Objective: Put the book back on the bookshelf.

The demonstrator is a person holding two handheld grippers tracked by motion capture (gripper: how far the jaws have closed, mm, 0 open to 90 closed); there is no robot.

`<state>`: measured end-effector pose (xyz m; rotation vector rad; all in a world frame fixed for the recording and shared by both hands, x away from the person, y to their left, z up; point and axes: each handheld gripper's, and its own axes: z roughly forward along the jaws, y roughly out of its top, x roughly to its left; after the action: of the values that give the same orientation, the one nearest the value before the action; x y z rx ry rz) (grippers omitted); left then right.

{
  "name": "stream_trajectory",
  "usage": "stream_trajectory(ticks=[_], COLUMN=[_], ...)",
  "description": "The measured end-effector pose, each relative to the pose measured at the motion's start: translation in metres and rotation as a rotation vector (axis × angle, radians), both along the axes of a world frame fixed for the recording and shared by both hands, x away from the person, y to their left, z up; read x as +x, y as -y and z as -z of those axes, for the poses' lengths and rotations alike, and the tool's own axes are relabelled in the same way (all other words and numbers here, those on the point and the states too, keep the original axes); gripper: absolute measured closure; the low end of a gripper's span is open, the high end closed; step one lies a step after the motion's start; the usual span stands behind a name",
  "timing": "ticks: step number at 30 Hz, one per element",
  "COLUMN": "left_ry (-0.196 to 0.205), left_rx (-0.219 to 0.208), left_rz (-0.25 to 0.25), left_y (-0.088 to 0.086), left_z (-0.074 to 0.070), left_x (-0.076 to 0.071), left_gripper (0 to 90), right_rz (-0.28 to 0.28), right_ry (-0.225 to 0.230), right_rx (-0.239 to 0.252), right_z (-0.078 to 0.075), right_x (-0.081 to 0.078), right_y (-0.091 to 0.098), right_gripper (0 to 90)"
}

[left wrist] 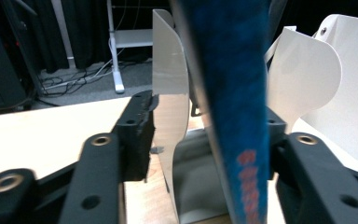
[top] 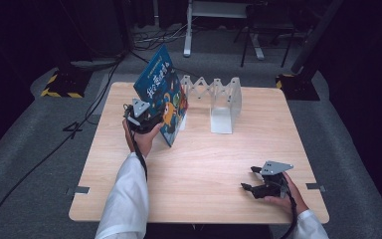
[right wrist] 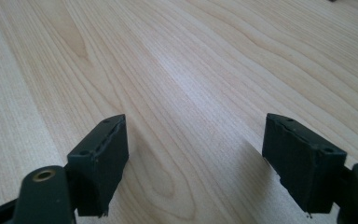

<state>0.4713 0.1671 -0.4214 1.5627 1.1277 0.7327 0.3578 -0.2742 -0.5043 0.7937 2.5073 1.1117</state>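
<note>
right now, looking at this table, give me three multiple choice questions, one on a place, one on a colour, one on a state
1. Where is the book?
A. flat at the table's middle
B. leaning at the left end of the white rack
C. on the floor

2. What colour is the book's cover mostly?
A. blue
B. red
C. white

3. How do the jaws of the right tool stand?
A. shut on a pen
B. shut on the book
C. open, with nothing between them

Answers: 1 B, the high view shows it tilted beside the rack's end plate. 2 A, the cover is blue. 3 C, bare wooden table shows between them.
</note>
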Motion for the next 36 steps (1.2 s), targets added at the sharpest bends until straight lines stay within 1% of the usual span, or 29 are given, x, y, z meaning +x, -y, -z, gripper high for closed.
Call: stream_trajectory(ticks=[2, 4, 5, 7, 8, 9, 10, 12, 15, 17, 19, 21, 22, 23, 24, 26, 28, 29, 30, 31, 33, 35, 36], left_ry=[-0.009, -0.018, -0.023, -0.026, -0.030, -0.029, -0.034, -0.040, -0.057, -0.073, -0.091, -0.105, -0.108, -0.114, -0.127, -0.138, -0.149, -0.157, -0.164, -0.169, -0.175, -0.180, -0.183], left_rx=[0.007, 0.028, 0.048, 0.056, 0.059, 0.062, 0.055, 0.077, 0.107, 0.116, 0.139, 0.152, 0.175, 0.178, 0.183, 0.207, 0.214, 0.219, 0.236, 0.241, 0.271, 0.292, 0.314], left_rz=[0.037, 0.052, 0.066, 0.083, 0.077, 0.084, 0.092, 0.090, 0.103, 0.120, 0.129, 0.152, 0.167, 0.189, 0.204, 0.223, 0.245, 0.253, 0.263, 0.265, 0.280, 0.288, 0.297], left_y=[-0.003, -0.004, -0.005, -0.008, -0.010, -0.012, -0.014, -0.018, -0.022, -0.025, -0.027, -0.028, -0.028, -0.028, -0.029, -0.029, -0.029, -0.029, -0.029, -0.028, -0.027, -0.026, -0.025], left_z=[0.000, 0.000, -0.001, -0.004, -0.005, -0.007, -0.008, -0.010, -0.012, -0.013, -0.014, -0.014, -0.015, -0.015, -0.015, -0.015, -0.014, -0.014, -0.013, -0.012, -0.010, -0.009, -0.007], left_x=[-0.003, -0.006, -0.008, -0.011, -0.013, -0.015, -0.016, -0.019, -0.023, -0.024, -0.027, -0.029, -0.031, -0.033, -0.035, -0.039, -0.043, -0.045, -0.047, -0.049, -0.054, -0.057, -0.060], left_gripper=[47.8, 45.1, 43.8, 41.7, 41.0, 38.3, 36.9, 34.5, 31.7, 29.2, 28.1, 24.9, 23.9, 22.7, 21.0, 19.3, 18.1, 17.8, 17.8, 17.4, 16.9, 16.9, 16.9], right_rz=[0.000, 0.002, 0.002, 0.002, 0.005, 0.006, 0.006, 0.007, 0.010, 0.012, 0.013, 0.017, 0.018, 0.015, 0.014, 0.014, 0.021, 0.026, 0.029, 0.034, 0.049, 0.054, 0.056], right_ry=[0.000, 0.004, 0.008, 0.010, 0.010, 0.010, 0.010, 0.010, 0.009, 0.009, 0.009, 0.010, 0.010, 0.006, 0.009, 0.008, 0.012, 0.015, 0.018, 0.019, 0.020, 0.024, 0.027], right_rx=[-0.001, -0.006, -0.007, -0.009, -0.009, -0.010, -0.012, -0.012, -0.015, -0.017, -0.019, -0.028, -0.031, -0.033, -0.031, -0.020, -0.015, -0.014, -0.013, -0.013, -0.014, -0.024, -0.028], right_z=[0.000, 0.000, -0.001, -0.001, -0.001, -0.001, -0.001, -0.001, -0.001, -0.001, -0.001, -0.002, -0.003, -0.003, -0.004, -0.006, -0.008, -0.009, -0.010, -0.011, -0.013, -0.014, -0.014], right_x=[0.000, 0.000, -0.001, -0.001, -0.001, -0.001, -0.001, -0.001, -0.001, -0.001, -0.001, -0.002, -0.002, -0.002, -0.003, -0.003, -0.003, -0.003, -0.003, -0.003, -0.003, -0.004, -0.004], right_y=[0.000, 0.000, 0.000, 0.000, -0.001, -0.001, -0.001, -0.001, -0.001, -0.001, -0.001, -0.001, -0.001, -0.001, -0.001, 0.000, 0.001, 0.001, 0.002, 0.002, 0.003, 0.003, 0.003], right_gripper=[22.9, 22.9, 22.9, 22.8, 22.8, 22.8, 22.8, 22.7, 22.5, 22.3, 22.3, 22.5, 22.9, 23.1, 23.1, 22.9, 22.8, 22.7, 22.8, 22.8, 22.8, 22.9, 22.9])
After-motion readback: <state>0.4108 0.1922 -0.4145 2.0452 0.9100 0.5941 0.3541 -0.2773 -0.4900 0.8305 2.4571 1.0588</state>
